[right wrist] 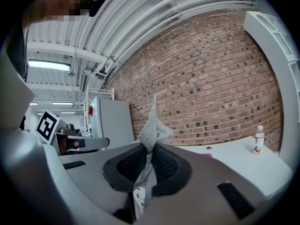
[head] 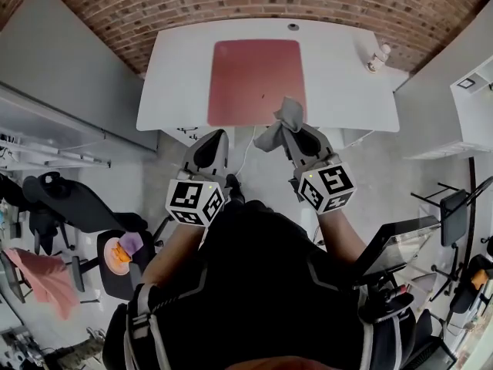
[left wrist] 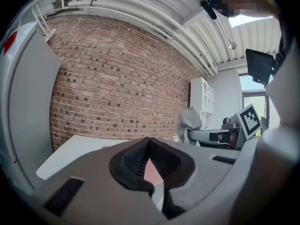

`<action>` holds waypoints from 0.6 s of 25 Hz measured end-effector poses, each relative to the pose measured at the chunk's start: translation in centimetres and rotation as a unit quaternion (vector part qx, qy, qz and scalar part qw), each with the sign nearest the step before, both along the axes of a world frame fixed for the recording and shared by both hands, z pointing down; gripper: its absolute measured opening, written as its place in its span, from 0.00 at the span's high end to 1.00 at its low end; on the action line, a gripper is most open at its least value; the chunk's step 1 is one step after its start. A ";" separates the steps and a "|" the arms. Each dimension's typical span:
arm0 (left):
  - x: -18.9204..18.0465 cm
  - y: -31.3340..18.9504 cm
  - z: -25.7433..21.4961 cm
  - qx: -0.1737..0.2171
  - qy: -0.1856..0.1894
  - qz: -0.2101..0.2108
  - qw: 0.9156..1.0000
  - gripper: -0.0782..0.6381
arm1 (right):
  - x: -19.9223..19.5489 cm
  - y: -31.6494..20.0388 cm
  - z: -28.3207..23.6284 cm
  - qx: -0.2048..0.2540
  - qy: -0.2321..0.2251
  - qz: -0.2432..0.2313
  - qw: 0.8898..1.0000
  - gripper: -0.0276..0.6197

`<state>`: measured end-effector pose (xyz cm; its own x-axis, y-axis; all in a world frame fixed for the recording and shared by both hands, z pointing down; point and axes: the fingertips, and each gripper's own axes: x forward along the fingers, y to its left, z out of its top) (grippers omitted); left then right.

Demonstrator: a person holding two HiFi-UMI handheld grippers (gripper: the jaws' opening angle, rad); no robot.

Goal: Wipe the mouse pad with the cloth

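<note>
Near flat red mouse pad (head: 255,81), right gripper (head: 295,135) fingers pinching crumpled grey knit cloth (head: 282,123), left gripper (head: 216,136) fingers closed empty.

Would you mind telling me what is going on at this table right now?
A person stands at the white table with a pair of tongs in each hand. The right tongs are shut on a grey cloth, held up by the near edge of the red mouse pad. The cloth does not look pressed onto the pad, so wiping seems not yet begun. The left tongs are shut and empty, just short of the table's near edge.
</note>
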<state>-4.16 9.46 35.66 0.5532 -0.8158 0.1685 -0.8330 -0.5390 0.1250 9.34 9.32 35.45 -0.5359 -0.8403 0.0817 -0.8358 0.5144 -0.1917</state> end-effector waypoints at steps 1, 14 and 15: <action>-0.2 -0.8 0.1 0.000 0.004 0.003 1.000 0.89 | -0.2 -0.8 0.1 -0.002 0.003 0.003 1.000 0.90; -6.6 -12.8 0.2 0.009 0.013 0.018 1.000 0.89 | -6.6 -11.8 0.3 -0.014 0.031 0.017 0.999 0.90; -7.2 -13.7 0.4 0.006 0.014 0.016 1.000 0.89 | -7.0 -12.5 0.4 -0.016 0.034 0.017 0.999 0.90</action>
<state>-11.34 -4.25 36.07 0.5839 -0.7994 0.1416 -0.8111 -0.5674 0.1417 2.31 -3.22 35.89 -0.4988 -0.8547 0.1440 -0.8647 0.4794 -0.1497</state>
